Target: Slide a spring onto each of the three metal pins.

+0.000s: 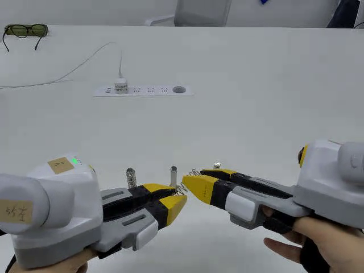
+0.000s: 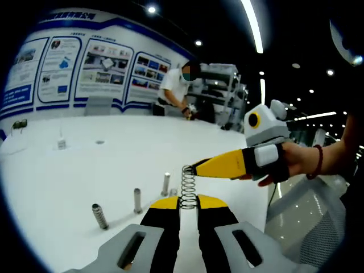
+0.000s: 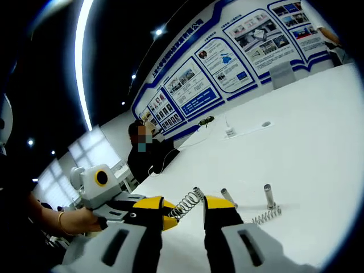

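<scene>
Three metal pins stand in a row on the white table [image 1: 239, 114]. The left pin [image 1: 131, 177] [image 2: 99, 216] wears a spring. The middle pin [image 1: 173, 174] [image 2: 137, 200] and the right pin [image 1: 216, 165] [image 2: 165, 183] are bare. My left gripper [image 1: 175, 196] [image 2: 187, 203] is shut on the lower end of a second spring [image 2: 187, 185] [image 3: 186, 203], held upright just in front of the pins. My right gripper [image 1: 192, 177] [image 3: 190, 213] meets it tip to tip, jaws slightly apart astride the spring's upper end. A third spring [image 3: 266, 215] lies loose beside a bare pin [image 3: 268, 196].
A white power strip [image 1: 142, 90] with a plugged-in charger and cable lies mid-table. Dark glasses [image 1: 24, 29] rest at the far left corner. A chair stands beyond the table's far edge. A person stands at another bench in the background [image 2: 177, 85].
</scene>
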A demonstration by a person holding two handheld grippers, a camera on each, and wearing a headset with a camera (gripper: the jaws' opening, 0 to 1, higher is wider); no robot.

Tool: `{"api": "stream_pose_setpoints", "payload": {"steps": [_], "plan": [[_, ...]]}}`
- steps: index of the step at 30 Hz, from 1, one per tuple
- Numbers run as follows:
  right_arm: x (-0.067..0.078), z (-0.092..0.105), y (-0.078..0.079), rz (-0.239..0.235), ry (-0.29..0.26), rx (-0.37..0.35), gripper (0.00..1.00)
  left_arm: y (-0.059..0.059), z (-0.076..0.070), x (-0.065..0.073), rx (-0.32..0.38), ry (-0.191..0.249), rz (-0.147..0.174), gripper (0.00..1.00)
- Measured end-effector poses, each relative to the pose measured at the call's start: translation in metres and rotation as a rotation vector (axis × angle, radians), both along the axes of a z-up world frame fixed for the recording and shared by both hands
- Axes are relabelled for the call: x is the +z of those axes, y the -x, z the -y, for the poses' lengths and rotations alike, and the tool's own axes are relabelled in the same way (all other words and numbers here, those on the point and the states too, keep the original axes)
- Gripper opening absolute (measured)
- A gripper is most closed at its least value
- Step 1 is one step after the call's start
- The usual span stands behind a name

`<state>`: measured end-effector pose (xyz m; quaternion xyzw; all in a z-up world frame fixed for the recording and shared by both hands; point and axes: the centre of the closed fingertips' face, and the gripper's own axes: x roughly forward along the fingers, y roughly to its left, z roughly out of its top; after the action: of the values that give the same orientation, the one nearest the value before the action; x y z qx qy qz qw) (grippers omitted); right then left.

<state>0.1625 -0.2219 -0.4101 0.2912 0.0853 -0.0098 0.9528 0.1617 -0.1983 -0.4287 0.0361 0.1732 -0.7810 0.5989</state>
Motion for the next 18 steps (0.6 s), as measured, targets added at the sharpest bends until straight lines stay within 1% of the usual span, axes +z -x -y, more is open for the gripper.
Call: {"api": "stream_pose_setpoints", "payload": {"steps": [5, 9, 14, 18], "plan": [[0.006, -0.004, -0.005, 0.027, -0.046, 0.002, 0.26, 0.003, -0.002, 0.011, -0.001, 0.043, -0.002, 0.10], [0.010, -0.005, -0.007, 0.052, -0.087, 0.005, 0.22, 0.003, -0.002, 0.016, -0.004, 0.066, -0.003, 0.10], [0.013, -0.005, -0.007, 0.070, -0.116, 0.004, 0.17, 0.002, -0.003, 0.018, -0.004, 0.077, -0.005, 0.10], [0.016, -0.007, -0.008, 0.090, -0.127, 0.020, 0.13, 0.003, -0.004, 0.017, -0.009, 0.072, 0.018, 0.10]]}}
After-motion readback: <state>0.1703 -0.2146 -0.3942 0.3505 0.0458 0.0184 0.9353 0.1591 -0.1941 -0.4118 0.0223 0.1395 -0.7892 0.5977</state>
